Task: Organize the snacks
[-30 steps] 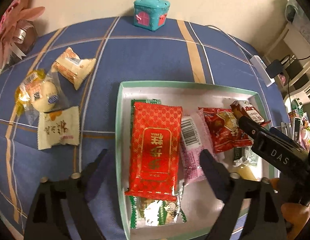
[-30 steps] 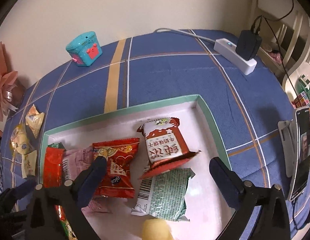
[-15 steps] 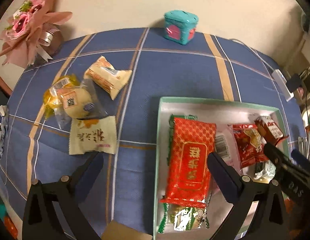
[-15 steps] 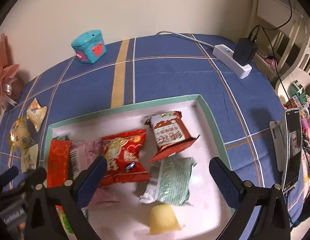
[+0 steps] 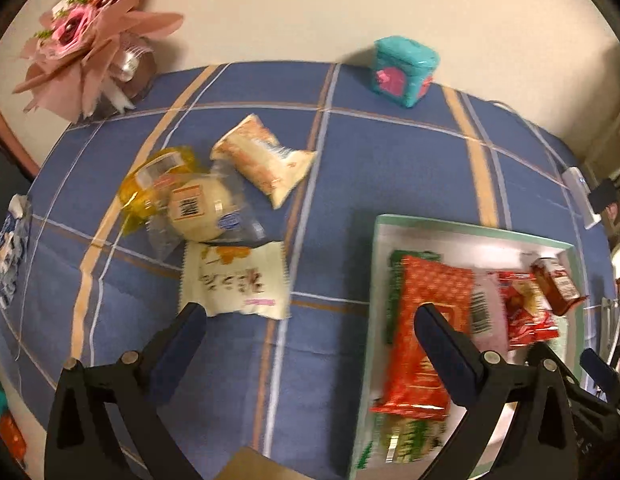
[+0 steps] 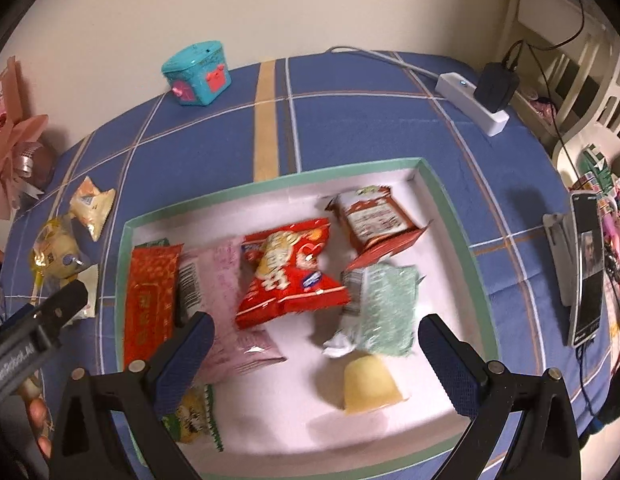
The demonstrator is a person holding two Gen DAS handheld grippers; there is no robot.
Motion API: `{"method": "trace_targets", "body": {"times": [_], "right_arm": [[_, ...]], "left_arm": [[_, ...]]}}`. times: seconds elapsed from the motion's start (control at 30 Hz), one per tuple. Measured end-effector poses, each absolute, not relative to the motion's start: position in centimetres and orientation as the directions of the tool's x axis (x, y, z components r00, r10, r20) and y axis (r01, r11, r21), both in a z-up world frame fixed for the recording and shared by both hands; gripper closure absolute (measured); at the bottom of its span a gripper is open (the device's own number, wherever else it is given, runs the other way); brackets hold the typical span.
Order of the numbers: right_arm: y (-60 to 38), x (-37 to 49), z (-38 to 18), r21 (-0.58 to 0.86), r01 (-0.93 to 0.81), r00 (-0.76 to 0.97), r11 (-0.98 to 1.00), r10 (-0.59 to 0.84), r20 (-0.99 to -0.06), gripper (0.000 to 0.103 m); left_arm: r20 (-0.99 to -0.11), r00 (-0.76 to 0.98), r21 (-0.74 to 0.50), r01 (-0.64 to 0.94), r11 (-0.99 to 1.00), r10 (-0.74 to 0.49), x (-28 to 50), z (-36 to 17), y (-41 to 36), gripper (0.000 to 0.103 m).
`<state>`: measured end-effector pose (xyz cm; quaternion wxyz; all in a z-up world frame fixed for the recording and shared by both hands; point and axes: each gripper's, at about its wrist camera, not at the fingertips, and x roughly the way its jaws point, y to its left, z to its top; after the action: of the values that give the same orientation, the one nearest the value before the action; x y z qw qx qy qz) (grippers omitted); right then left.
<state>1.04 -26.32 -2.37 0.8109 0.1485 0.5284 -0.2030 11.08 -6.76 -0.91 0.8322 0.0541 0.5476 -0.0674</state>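
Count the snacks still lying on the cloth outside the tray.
3, all left of the tray: an orange-white packet farthest back, a round bun in clear wrap with yellow foil beside it, and a cream packet nearest. Others may lie out of view.

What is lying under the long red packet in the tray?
Under the long red packet a green-edged wrapper pokes out at both ends in the tray; its middle is covered, so its type stays unknown.
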Motion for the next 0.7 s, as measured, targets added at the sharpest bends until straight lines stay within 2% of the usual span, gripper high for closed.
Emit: {"method": "trace_targets", "body": {"times": [0.33,0.7], "right_arm": [[-20.4,3.4,-2.0,0.03,0.388,0.401,0.921,-0.14,-0.905,0.0],[-13.7,6.2,-2.7,0.043,0.277,0.414,0.96,-0.079,-0.907,0.0]], "left_arm": [[-0.93,0.367,0.033,0.016,0.999,0.025,12.9,-1.6,-0.8,0.0],[-0.937,0.345,0.014,-0.093,0.996,0.046,14.6,-2.1,5.5,0.0]]}}
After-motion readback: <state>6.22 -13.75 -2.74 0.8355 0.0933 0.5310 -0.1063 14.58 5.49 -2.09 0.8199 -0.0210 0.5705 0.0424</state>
